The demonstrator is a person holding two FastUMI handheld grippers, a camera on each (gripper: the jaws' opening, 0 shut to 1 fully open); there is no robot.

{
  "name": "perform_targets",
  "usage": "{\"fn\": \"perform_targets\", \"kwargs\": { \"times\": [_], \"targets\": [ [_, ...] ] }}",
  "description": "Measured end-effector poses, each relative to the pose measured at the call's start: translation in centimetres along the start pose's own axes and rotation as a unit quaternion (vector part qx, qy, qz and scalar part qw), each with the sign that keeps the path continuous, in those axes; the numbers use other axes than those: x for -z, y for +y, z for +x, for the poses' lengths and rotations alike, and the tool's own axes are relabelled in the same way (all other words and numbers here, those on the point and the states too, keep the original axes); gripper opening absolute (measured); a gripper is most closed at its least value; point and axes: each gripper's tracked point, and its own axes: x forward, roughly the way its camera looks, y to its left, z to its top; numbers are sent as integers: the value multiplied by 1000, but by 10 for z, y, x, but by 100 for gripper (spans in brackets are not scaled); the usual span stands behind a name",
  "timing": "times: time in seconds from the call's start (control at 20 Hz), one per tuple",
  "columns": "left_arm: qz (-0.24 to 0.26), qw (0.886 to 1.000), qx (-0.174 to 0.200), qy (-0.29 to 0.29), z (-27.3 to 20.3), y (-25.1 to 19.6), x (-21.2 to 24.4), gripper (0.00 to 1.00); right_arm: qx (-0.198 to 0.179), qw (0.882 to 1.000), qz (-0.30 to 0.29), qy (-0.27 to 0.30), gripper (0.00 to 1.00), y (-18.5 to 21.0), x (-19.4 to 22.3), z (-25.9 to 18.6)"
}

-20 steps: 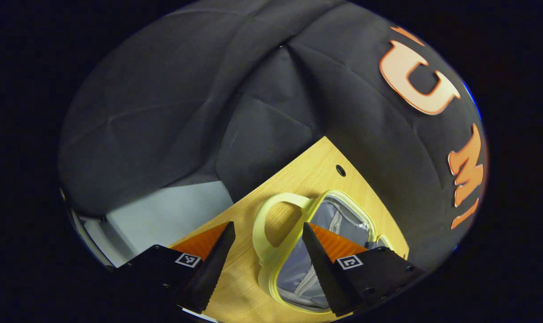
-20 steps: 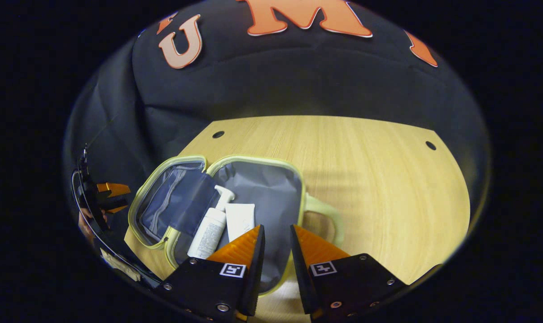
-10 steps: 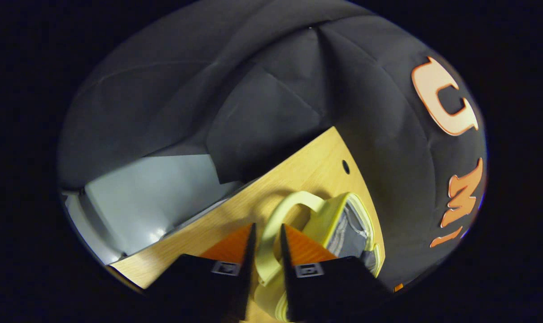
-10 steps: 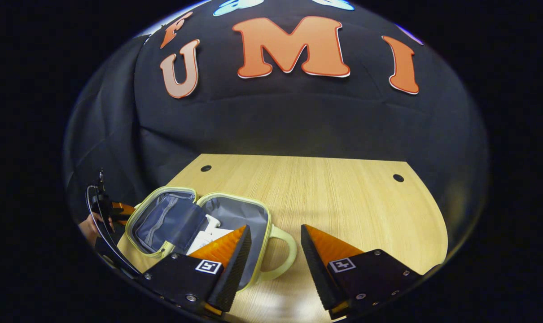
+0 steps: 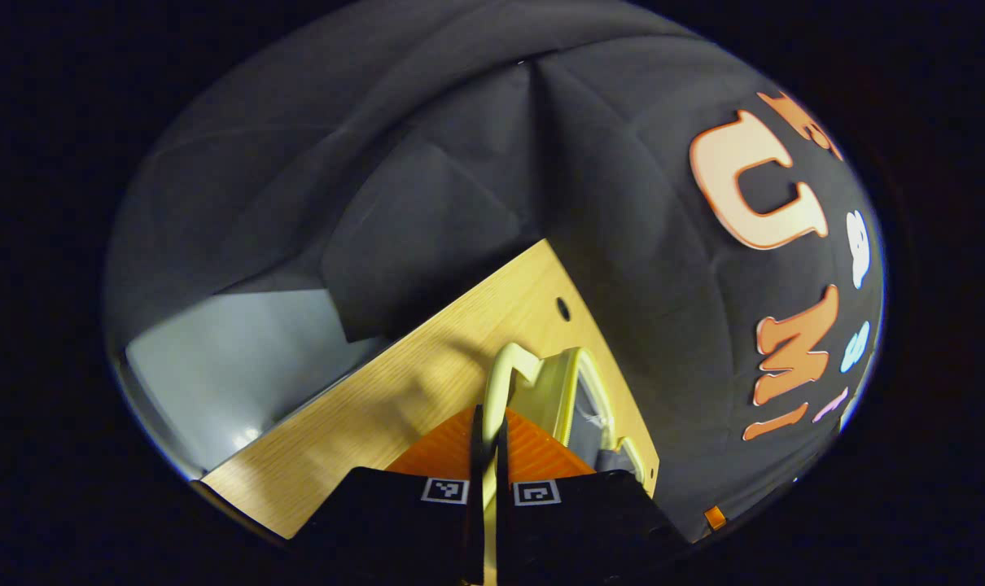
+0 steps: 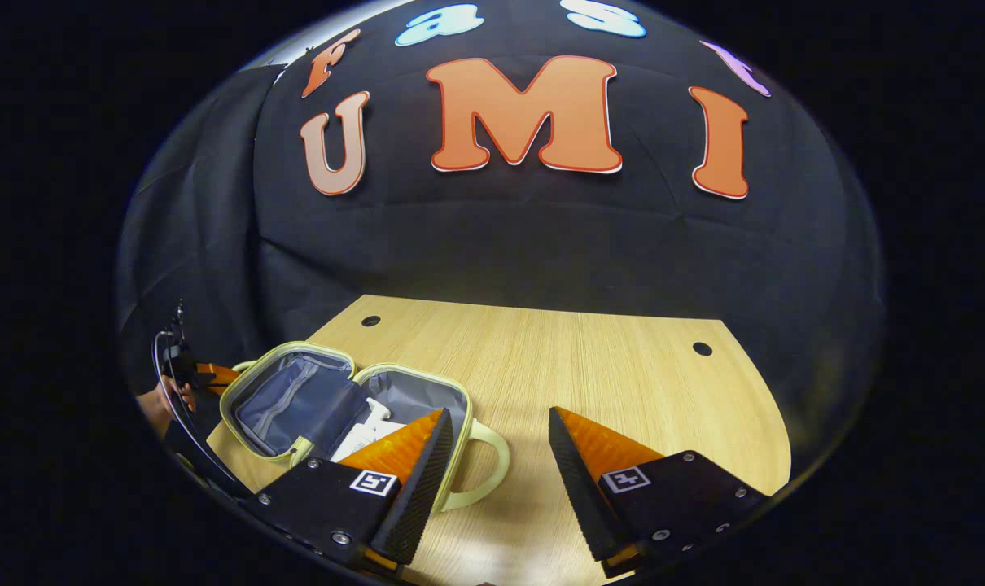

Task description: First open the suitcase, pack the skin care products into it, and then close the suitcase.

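Observation:
A pale yellow suitcase (image 6: 252,378) lies open on the wooden table (image 6: 590,366), grey lining showing. In its right half rest a white pump bottle (image 6: 374,409) and a white tube (image 6: 383,428), partly hidden behind my right gripper's finger. My right gripper (image 6: 496,419) hovers open above the right half's handle (image 6: 484,468), holding nothing. In the left gripper view my left gripper (image 5: 488,431) is shut on the left half's handle (image 5: 499,370), and that half (image 5: 545,391) stands tilted up, nearly edge-on. The left gripper (image 6: 203,374) and the hand (image 6: 163,399) holding it show far left.
The table (image 5: 395,407) has small round holes (image 6: 702,348) near its back corners. Its left edge drops to a grey floor (image 5: 232,366). Black cloth walls close in behind and to the sides. Bare wood stretches right of the suitcase.
My left gripper closed from open onto the suitcase handle and raised that half toward upright. My right gripper opened, drew back and lifted away from the products inside.

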Motion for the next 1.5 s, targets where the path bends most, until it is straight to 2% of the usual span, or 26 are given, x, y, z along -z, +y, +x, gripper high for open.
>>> {"fn": "perform_targets", "kwargs": {
  "times": [0.35, 0.6, 0.65, 1.05, 1.3, 1.5],
  "targets": [
    [94, 992, 84, -25, -52, -121, -17, 6, -8, 999, -7, -48, 79, -5, -28, -11],
    [136, 982, 128, -24, -72, -196, 0, 6, -16, 998, -11, -62, 81, -17, -32, -21],
    [142, 980, 138, -23, -75, -211, 7, 3, -15, 998, -10, -65, 81, -21, -33, -22],
    [204, 959, 195, 2, -87, -318, 82, 5, -29, 995, -5, -94, 81, -46, -43, -37],
    [232, 949, 212, 29, -88, -358, 143, 6, -35, 994, -12, -99, 82, -66, -40, -44],
    [239, 946, 213, 51, -72, -385, 191, 6, -42, 994, -7, -100, 82, -83, -35, -49]
  ]
}}
